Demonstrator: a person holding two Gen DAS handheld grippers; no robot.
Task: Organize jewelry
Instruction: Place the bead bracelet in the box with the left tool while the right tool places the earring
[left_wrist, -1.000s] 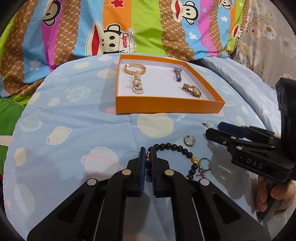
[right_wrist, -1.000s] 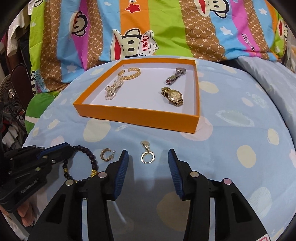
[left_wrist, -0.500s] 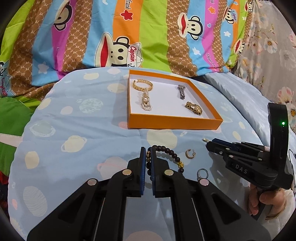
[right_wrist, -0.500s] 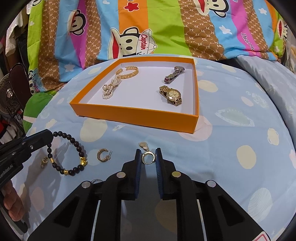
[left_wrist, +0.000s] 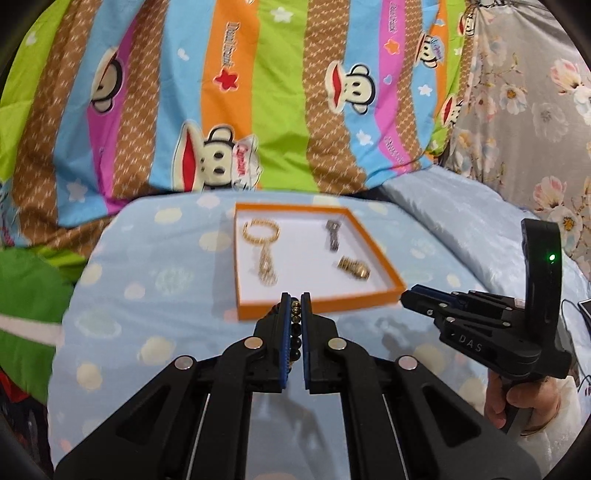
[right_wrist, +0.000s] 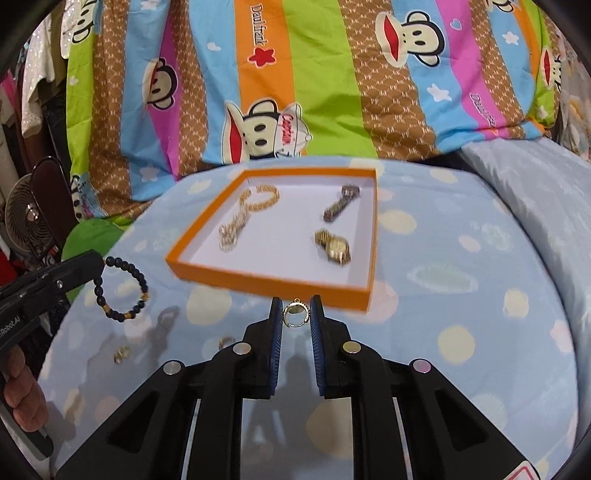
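Note:
My left gripper (left_wrist: 294, 299) is shut on a black bead bracelet (left_wrist: 295, 332), which hangs in a loop off its tip in the right wrist view (right_wrist: 120, 288). My right gripper (right_wrist: 295, 304) is shut on a small gold hoop earring (right_wrist: 294, 313), lifted above the blue bedding. Beyond both stands the orange tray (right_wrist: 266, 280) with a white floor. It holds a gold chain bracelet (right_wrist: 264, 197), a pearl piece (right_wrist: 232, 230), a gold watch (right_wrist: 334, 247) and a slim dark watch (right_wrist: 340, 203). From the left wrist view, the right gripper (left_wrist: 408, 295) appears near the tray's front right corner.
Two small gold pieces (right_wrist: 122, 354) (right_wrist: 226, 341) lie on the blue spotted bedding (right_wrist: 461, 295) below the hanging bracelet. A striped cartoon quilt (right_wrist: 295, 92) rises behind the tray. A fan (right_wrist: 22, 218) and clothes stand at far left. A person's hand (left_wrist: 524, 402) grips the right handle.
The right gripper went from open around the hoop earring to shut on it and rose. The left gripper lifted the bead bracelet off the bedding. Both now sit higher, nearer the tray.

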